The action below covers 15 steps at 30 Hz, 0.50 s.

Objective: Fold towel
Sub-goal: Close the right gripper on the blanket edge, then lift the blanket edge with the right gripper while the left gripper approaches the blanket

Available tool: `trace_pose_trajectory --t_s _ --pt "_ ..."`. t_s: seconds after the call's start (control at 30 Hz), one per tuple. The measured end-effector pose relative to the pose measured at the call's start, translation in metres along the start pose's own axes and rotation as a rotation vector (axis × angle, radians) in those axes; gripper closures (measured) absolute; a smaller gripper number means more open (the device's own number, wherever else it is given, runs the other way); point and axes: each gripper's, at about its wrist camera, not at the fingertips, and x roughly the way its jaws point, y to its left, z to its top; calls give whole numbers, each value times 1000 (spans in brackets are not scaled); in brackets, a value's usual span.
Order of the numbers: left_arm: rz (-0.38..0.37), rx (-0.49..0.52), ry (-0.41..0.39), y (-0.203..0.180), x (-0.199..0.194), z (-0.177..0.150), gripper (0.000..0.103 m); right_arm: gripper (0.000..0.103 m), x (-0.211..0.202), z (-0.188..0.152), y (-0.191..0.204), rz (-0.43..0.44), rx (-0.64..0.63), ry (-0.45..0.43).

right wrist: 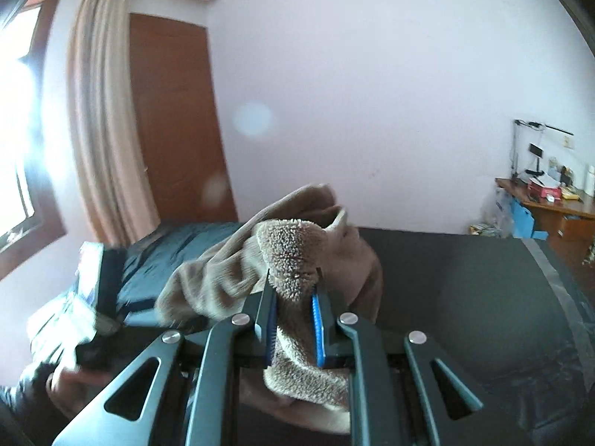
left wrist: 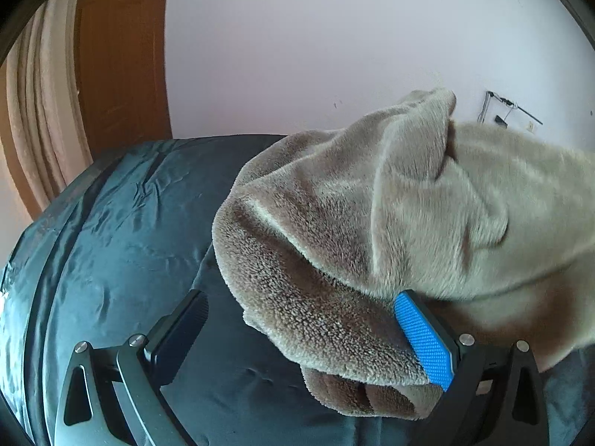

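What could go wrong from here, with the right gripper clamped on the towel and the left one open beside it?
1. The right gripper pinches a bunched wad of the towel, not a clean corner, so the fold may come out crooked.
2. The left gripper is open with a towel edge lying against only one pad; closing now could catch several layers or miss.
3. Lifting one-sided may drag the towel across the dark bed cover.

A bedroom in a home. A bed [right wrist: 174, 252] with a dark teal cover runs along a plain pale wall [right wrist: 372, 93]. At its far end stand a brown wooden door [right wrist: 174, 119] and a long beige curtain [right wrist: 100, 119] beside a bright window [right wrist: 15, 130]. A cluttered wooden desk [right wrist: 550, 208] fills the right corner.
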Motion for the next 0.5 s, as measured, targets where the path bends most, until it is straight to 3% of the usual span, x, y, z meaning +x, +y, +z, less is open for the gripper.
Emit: trace_pose_trajectory --t_s 0.27,0.37,0.43,0.5 --pt "6 6 -13 -20 -11 -9 0 86 24 -39 13 -34 -33 117" --pt "6 -3 -8 -20 -11 -8 0 80 30 -42 9 -37 -17 142" --pt "3 -8 -5 -21 -12 -8 0 64 33 -45 6 -39 -3 160" --pt "0 -9 -2 -20 -12 -7 0 38 33 -55 3 -49 11 168"
